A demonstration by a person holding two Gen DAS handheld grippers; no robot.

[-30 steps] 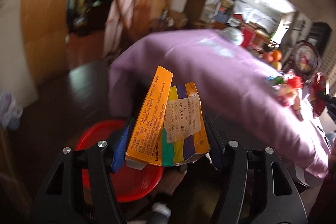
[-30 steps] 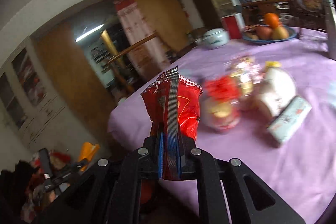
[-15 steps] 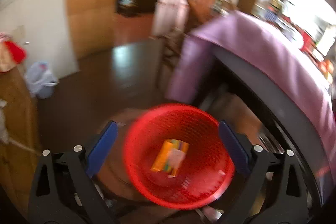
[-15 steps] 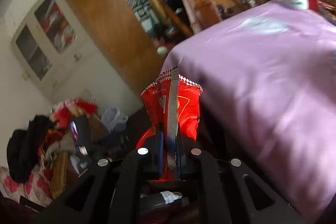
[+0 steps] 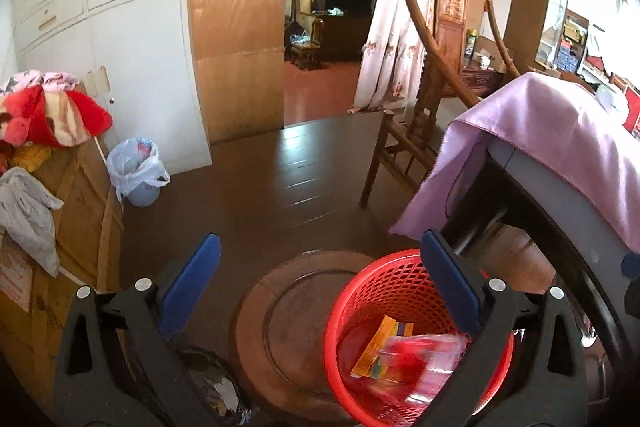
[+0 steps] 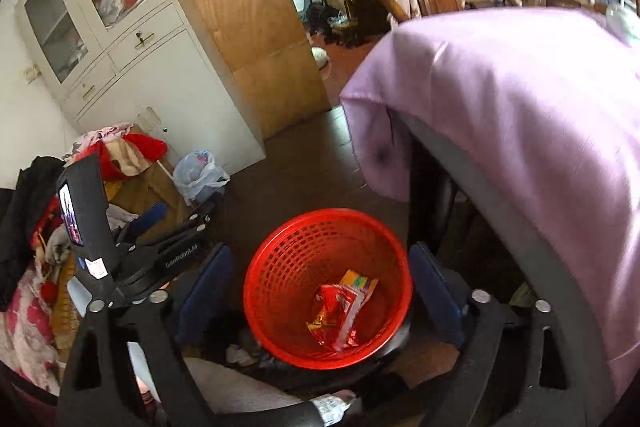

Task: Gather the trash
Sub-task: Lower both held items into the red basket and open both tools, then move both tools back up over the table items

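Your left gripper [image 5: 320, 287] is spread wide with nothing between its blue pads [image 5: 191, 283], hanging above the dark floor beside a round wooden stool top [image 5: 288, 331]. Its right-hand finger crosses in front of the red mesh basket [image 5: 372, 291], which stands at the foot of the table.

Your right gripper [image 6: 320, 291] is likewise wide apart and empty, held directly over that basket [image 6: 280, 267], with the rim showing between the two fingers. In its view the left gripper [image 6: 176, 227] sits off to the left, just beside the basket.

Both pieces of trash lie at the bottom of the basket. The red snack wrapper [image 6: 334, 319] rests on top, crumpled, and overlaps the orange carton [image 6: 358, 281], whose striped end pokes out toward the basket's far wall. From the left wrist the carton [image 5: 380, 347] shows clearly, while the wrapper [image 5: 416, 359] is blurred.

The table's corner hangs over the basket's right side, draped in a purple cloth [image 6: 520, 99]. Beyond it stand a wooden chair [image 5: 416, 115], a white cabinet [image 5: 132, 67] and a small bin lined with a white bag [image 5: 136, 167] against the cabinet's base.
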